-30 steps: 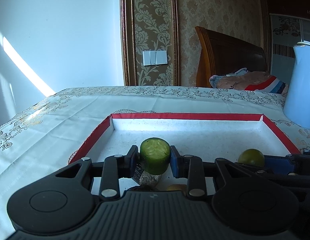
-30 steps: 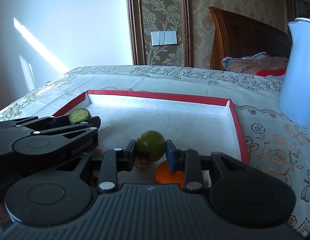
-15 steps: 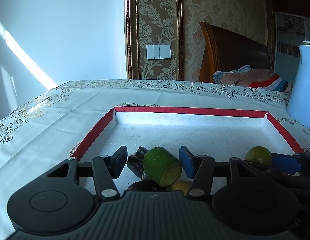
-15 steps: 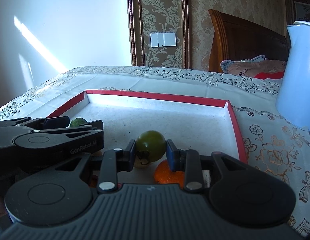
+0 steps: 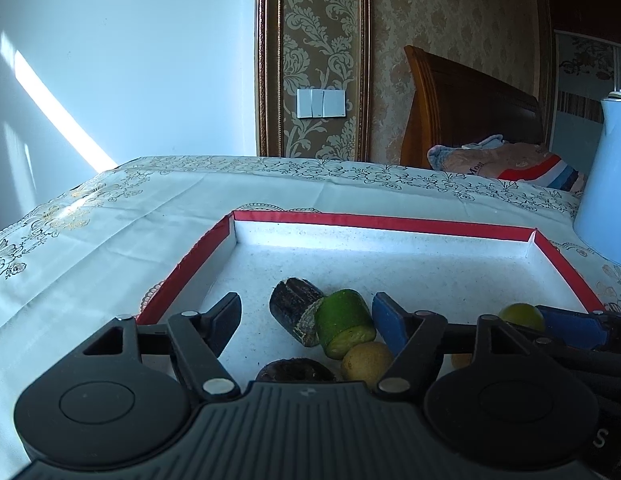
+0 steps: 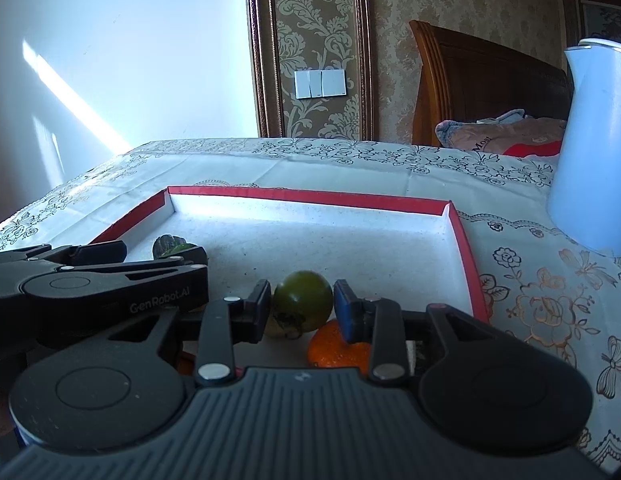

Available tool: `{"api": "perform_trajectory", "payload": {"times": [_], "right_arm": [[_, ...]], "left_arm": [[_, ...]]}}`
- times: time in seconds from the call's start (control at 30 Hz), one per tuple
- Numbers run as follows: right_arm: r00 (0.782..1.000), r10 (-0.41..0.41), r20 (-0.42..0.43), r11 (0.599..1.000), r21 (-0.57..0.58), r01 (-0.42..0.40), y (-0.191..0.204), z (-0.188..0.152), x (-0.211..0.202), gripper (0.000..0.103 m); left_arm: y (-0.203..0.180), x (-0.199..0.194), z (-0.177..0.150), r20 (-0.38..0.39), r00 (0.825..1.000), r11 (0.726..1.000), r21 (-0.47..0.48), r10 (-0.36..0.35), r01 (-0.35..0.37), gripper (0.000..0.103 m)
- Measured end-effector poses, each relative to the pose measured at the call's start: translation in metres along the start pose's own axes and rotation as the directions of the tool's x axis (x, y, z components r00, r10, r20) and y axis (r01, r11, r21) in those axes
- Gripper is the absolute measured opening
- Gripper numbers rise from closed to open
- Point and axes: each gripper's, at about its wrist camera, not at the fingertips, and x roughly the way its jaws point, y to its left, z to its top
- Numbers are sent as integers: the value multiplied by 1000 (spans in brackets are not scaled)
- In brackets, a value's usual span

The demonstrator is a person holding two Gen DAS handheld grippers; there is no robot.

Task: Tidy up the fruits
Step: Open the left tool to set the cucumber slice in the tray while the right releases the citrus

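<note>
The left gripper (image 5: 306, 316) stands with its jaws spread wide, and they have just been opening; the green cucumber piece (image 5: 344, 328) lies on its side between them on the white floor of the red-rimmed tray (image 5: 382, 224), free of both pads. The blue-padded finger (image 5: 386, 320) sits just beside the cucumber at its 3 o'clock with a thin gap showing, while the black finger (image 5: 226, 316) is well apart at 9 o'clock. The cut face of the cucumber tips toward 5 o'clock. A dark stubby piece (image 5: 296, 312) touches it at 10 o'clock, a small yellow fruit (image 5: 366, 360) rests against it at 5 o'clock, and another dark round fruit (image 5: 294, 372) peeks over the gripper body at 7 o'clock.

The right gripper (image 6: 300, 306) has its jaws narrow, and they have just been easing apart. The green tomato (image 6: 304, 300) sits between them inside the tray, its stem end toward 7 o'clock. The black finger (image 6: 260, 304) is against its left side; the blue pad (image 6: 344, 308) looks just off its right side, though the gap is too slight to be sure. An orange (image 6: 334, 350) lies under the blue finger at the tomato's 5 o'clock, touching it or nearly so. From this view the left gripper reaches in at 9 o'clock, with the cucumber's green just visible past it.

A white kettle (image 6: 594, 148) stands on the floral tablecloth (image 6: 542, 292) at the tray's 2 o'clock
</note>
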Motion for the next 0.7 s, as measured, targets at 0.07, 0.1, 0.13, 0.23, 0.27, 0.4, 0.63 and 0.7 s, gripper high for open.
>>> {"api": "perform_trajectory", "payload": {"times": [0.07,0.1,0.13,0.23,0.27,0.4,0.63,0.7], "right_arm": [[1000,-3,2,1000,15,3,-2,0,-1,43],[1000,-3,4,1000,22,3,-3,0,-2,47],[1000,-1,6,1000,27,1,-4,0,-2,51],[1000,-2,15,999,33,2,-4,0,-5,58],[1000,-1,20,999,36,0,-4,-1,-6,59],[999,14,34,999,43,-16,-5,-1,-13,61],[994,44,102,994,94,-53,-19,-3,-47,61],[992,63,105,992,104,-74,-25,-6,-58,60]], "left_arm": [[2,0,0,2,1000,1000,-11,7,-7,78],[3,-1,0,4,1000,1000,-18,8,-8,78],[4,-2,0,8,1000,1000,-25,11,-10,78],[7,-5,0,14,1000,999,-31,16,-16,78],[8,-6,0,16,1000,999,-33,16,-16,78],[10,-17,-1,50,999,1000,-29,11,-9,80],[28,-47,-9,85,995,997,-60,-45,50,81],[36,-56,-14,86,995,996,-73,-49,56,81]]}}
